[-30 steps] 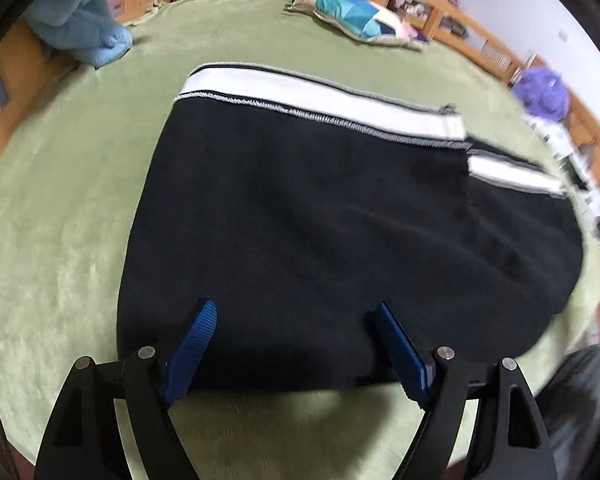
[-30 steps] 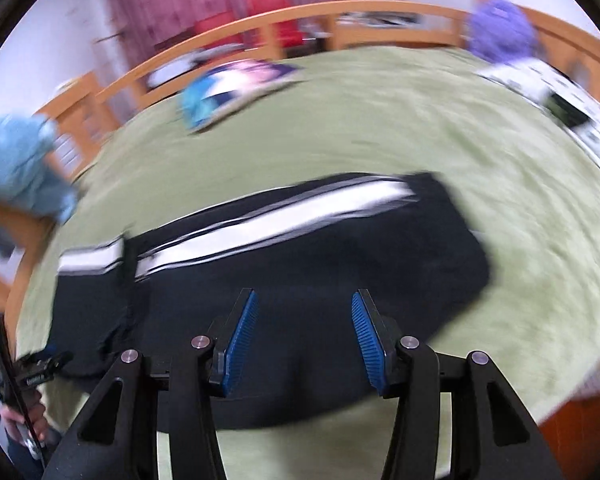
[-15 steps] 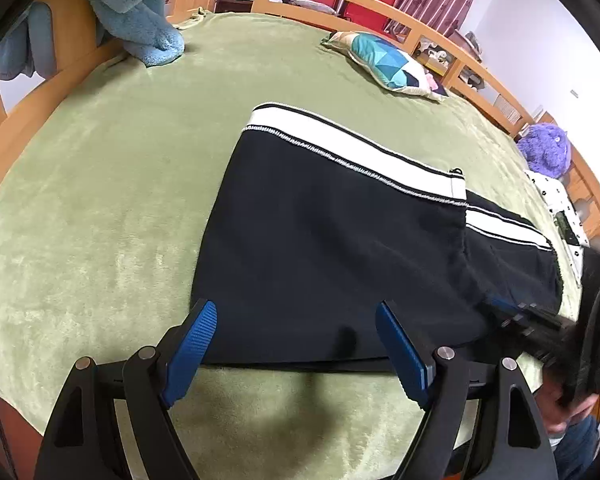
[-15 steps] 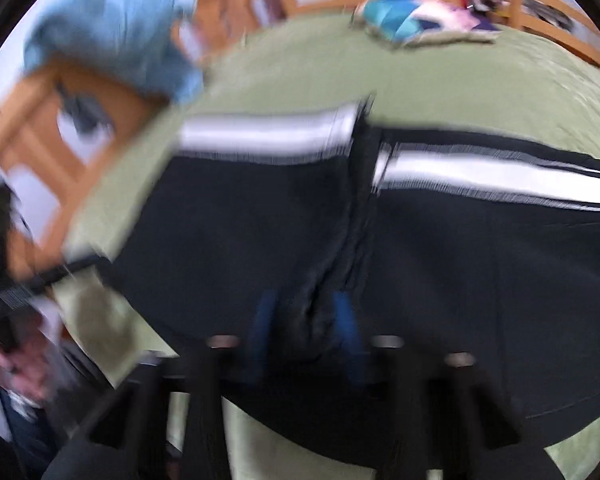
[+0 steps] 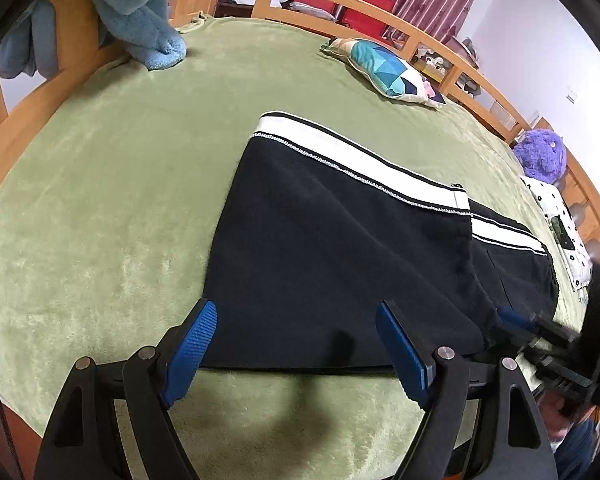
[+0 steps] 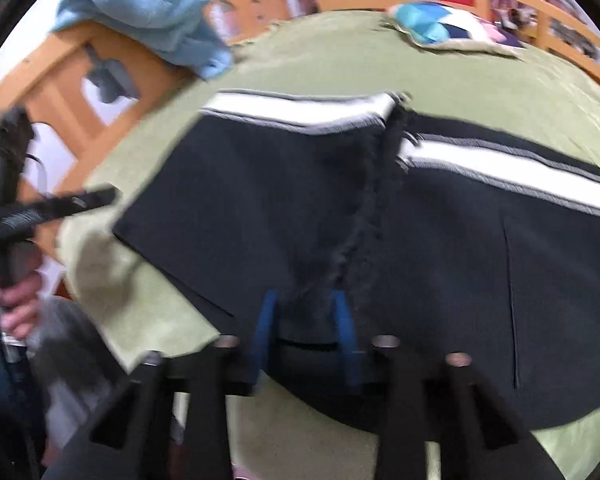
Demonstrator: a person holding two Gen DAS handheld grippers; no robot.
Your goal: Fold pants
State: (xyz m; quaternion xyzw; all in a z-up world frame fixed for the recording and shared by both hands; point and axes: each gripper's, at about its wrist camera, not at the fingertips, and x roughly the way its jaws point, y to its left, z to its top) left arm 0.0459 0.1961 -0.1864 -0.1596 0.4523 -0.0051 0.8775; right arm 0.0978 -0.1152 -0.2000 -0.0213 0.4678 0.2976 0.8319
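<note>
Lying folded on the green bed cover (image 5: pixel 100 208): black pants (image 5: pixel 340 248) with white side stripe. Left gripper (image 5: pixel 300 344) hovers at their near edge, jaws spread wide, empty. Right gripper (image 6: pixel 306 320) straddles bunched fabric at the fold, jaws opening.

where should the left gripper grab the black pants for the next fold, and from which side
Likely the near left corner of the black pants, where the straight near hem meets the left edge. Come in low from the near bed edge, one finger under the hem. The cloth lies flat on the green blanket, so only its edges offer a bite. The left gripper is open just above that hem.
</note>
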